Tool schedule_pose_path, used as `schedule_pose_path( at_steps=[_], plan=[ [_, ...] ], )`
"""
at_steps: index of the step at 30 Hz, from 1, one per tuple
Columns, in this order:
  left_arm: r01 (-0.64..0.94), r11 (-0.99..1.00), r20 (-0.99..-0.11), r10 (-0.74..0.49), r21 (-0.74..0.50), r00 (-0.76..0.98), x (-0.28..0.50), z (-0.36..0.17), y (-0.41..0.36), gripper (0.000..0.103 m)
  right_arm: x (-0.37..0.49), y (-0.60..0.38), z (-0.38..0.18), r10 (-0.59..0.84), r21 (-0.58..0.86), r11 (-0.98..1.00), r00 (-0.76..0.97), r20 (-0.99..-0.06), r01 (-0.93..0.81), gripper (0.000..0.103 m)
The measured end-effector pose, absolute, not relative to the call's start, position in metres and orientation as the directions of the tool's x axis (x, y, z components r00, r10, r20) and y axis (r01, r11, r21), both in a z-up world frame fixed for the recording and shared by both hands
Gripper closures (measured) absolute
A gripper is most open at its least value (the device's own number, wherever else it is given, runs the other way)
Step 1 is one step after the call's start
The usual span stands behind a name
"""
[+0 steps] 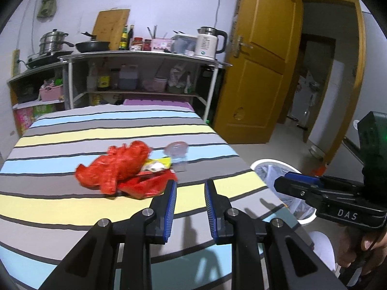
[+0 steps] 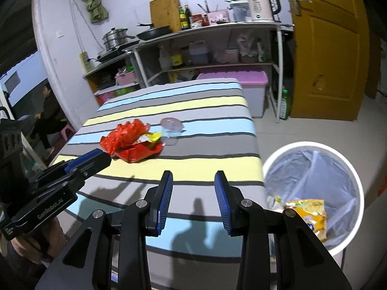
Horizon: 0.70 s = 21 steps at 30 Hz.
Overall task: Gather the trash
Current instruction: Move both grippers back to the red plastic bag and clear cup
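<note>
Trash is what both claws are after, and neither holds any yet: the left claw [image 1: 190, 188] has its blue pads apart with nothing between them, and the right claw [image 2: 193, 183] stands wider apart, also empty. Both hang above the near part of the striped tabletop [image 1: 72, 205], tilted down toward the pile. Just beyond the left claw's tips lies the red mesh bag [image 1: 116, 166], bunched over a red wrapper [image 1: 147, 184] and a yellow packet [image 1: 157, 164], with a clear plastic cup [image 1: 176, 153] on its side just beside them. Off the tabletop's right edge stands the white lined bin [image 2: 314, 193], already holding a yellow bag [image 2: 309, 215]; sitting low by that edge, it probably makes for a short carry
</note>
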State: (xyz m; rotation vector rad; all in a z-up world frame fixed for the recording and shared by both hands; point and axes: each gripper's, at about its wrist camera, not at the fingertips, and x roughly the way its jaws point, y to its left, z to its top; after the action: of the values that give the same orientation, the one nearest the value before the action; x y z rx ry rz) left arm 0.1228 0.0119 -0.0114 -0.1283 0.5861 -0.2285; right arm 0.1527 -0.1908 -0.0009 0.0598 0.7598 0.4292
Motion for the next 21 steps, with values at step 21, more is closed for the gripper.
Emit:
schedule_pose_path(
  at_steps=[21],
  plan=[
    [0.083, 0.988, -0.549, -0.142, -0.131, 0.824, 0.168, -0.010, 0.084, 0.069, 0.211, -0.129, -0.018, 0.425, 0.195, 0.888, 0.577, -0.698, -0.417, 0.063]
  ],
)
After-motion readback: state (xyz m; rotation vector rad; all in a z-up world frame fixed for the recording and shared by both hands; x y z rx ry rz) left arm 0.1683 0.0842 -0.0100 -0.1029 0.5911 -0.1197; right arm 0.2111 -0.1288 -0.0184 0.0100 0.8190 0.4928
